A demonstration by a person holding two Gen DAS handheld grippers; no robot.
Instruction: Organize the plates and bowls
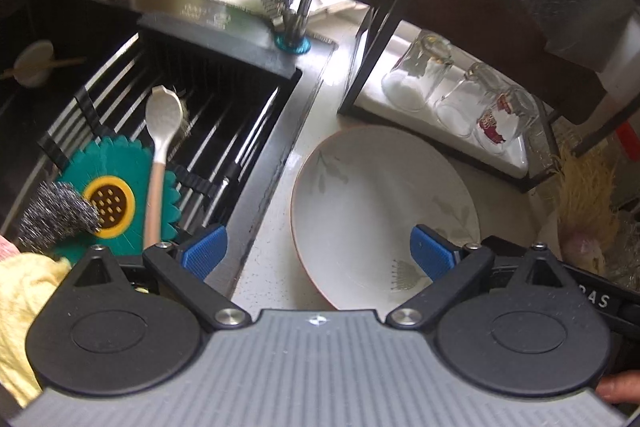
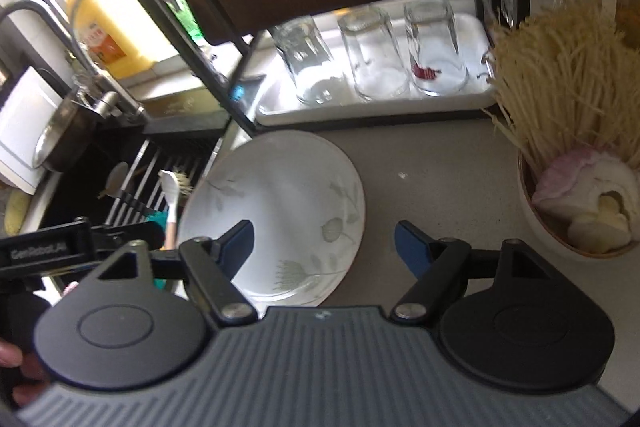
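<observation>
While tilted downward, both tools agape.

Leaf-patterned white plate flat on counter

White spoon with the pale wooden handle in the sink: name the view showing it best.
Left wrist view: the white spoon lies large and fully visible across the green sunflower-shaped mat. Right wrist view shows it small, its handle partly hidden.
</observation>
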